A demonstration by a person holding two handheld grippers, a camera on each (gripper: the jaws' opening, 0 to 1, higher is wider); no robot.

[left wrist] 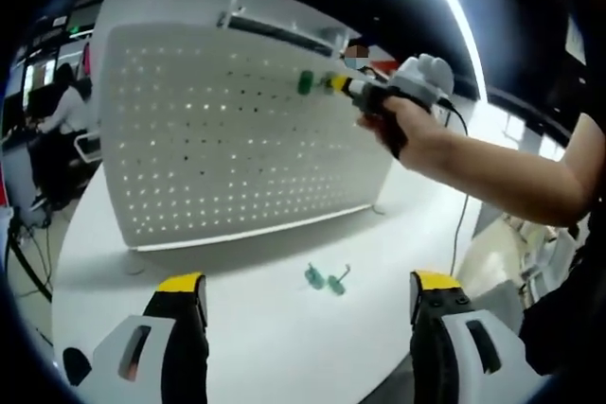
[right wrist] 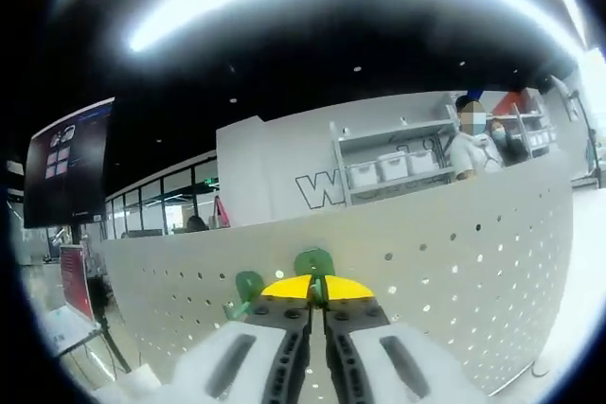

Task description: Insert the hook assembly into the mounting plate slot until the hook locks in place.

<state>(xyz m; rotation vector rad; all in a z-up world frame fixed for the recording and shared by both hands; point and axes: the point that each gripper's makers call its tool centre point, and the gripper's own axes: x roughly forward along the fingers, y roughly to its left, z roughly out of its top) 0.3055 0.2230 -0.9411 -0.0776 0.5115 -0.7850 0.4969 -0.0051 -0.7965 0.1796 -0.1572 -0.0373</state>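
The right tool (right wrist: 317,298) is clamped on a green hook (right wrist: 313,264) pressed to the pegboard (right wrist: 473,262) at lower centre of its view, a second green hook (right wrist: 248,287) seated just left. The left tool (left wrist: 308,292), jaws spread wide, hovers over the white counter (left wrist: 256,347). Two loose green hooks (left wrist: 327,278) lie between its jaws and the pegboard's lower edge, open counter all around.
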